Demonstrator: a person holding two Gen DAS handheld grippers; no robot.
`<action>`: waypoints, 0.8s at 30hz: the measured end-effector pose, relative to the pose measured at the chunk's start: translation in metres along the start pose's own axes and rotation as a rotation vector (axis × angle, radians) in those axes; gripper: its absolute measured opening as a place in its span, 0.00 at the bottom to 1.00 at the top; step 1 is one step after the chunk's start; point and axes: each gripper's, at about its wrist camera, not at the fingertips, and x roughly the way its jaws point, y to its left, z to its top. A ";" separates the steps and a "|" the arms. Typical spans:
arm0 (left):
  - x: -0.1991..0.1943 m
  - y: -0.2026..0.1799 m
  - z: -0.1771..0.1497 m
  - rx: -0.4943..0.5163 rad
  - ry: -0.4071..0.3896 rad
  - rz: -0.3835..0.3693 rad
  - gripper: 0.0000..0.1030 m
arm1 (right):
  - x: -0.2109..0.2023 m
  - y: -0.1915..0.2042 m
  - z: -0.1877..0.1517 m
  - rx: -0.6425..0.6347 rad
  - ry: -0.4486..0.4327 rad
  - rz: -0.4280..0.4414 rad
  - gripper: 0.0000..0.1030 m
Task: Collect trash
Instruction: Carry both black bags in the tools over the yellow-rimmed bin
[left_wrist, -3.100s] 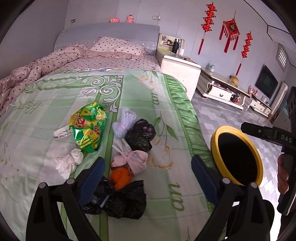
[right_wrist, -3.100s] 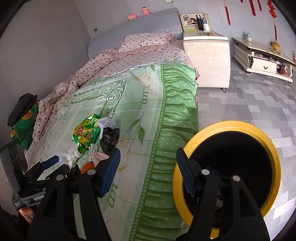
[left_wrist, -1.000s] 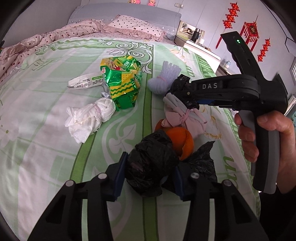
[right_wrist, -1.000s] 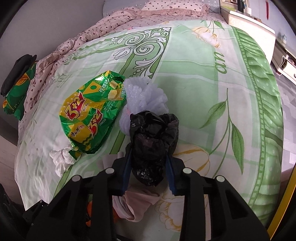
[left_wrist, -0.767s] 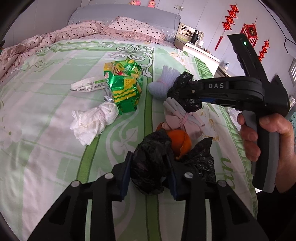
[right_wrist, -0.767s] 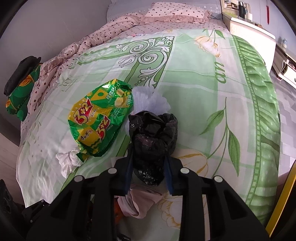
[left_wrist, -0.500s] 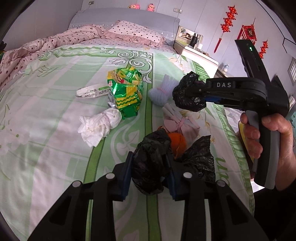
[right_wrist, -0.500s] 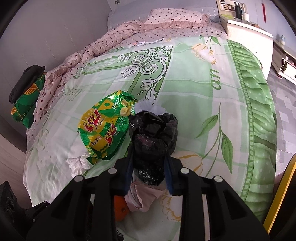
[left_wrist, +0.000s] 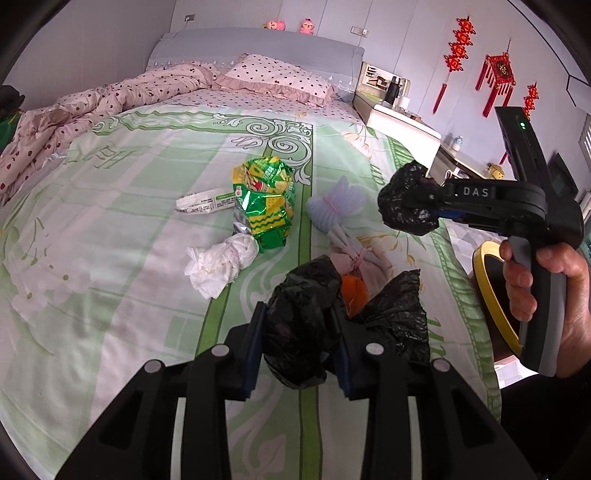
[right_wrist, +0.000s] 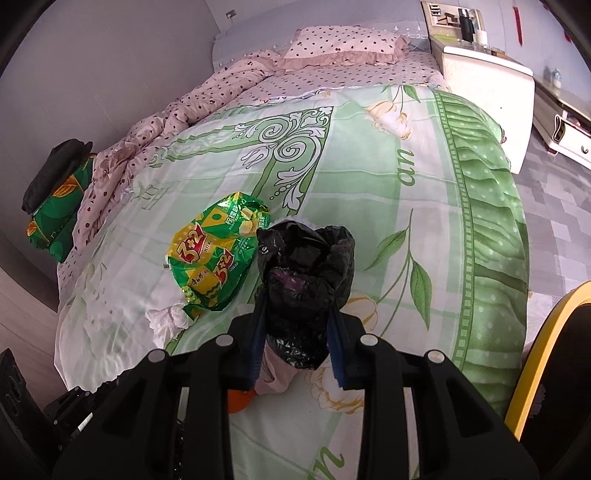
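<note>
My left gripper (left_wrist: 298, 347) is shut on a crumpled black plastic bag (left_wrist: 301, 325), held just above the green bedspread (left_wrist: 122, 221). My right gripper (right_wrist: 297, 343) is shut on another black bag bundle (right_wrist: 304, 280), lifted over the bed; it also shows in the left wrist view (left_wrist: 408, 206). On the bed lie a green snack packet (left_wrist: 267, 201), a white tissue wad (left_wrist: 218, 260), a white wrapper strip (left_wrist: 203, 201), a pale blue bundle (left_wrist: 336, 206), a pink bundle (left_wrist: 356, 260), an orange item (left_wrist: 354, 291) and a loose black bag (left_wrist: 397, 314).
A yellow-rimmed black bin (left_wrist: 493, 295) stands on the floor beside the bed's right edge, also in the right wrist view (right_wrist: 543, 354). A white nightstand (right_wrist: 487, 85) and a low TV cabinet (right_wrist: 565, 122) stand further right. A pink quilt (left_wrist: 92, 107) and a pillow (left_wrist: 277, 79) lie at the bed's head.
Both grippers closed on black bags and have risen from the bed with them. The right one has lifted up and away to the right of the pile.
</note>
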 end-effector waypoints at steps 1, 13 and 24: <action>-0.002 0.000 0.000 -0.001 -0.002 0.000 0.30 | -0.005 -0.001 0.000 0.001 -0.004 0.001 0.27; -0.020 -0.023 0.011 0.018 -0.028 -0.004 0.30 | -0.073 -0.018 -0.006 -0.010 -0.070 -0.031 0.27; -0.019 -0.067 0.025 0.072 -0.021 -0.031 0.30 | -0.122 -0.057 -0.011 0.033 -0.126 -0.052 0.27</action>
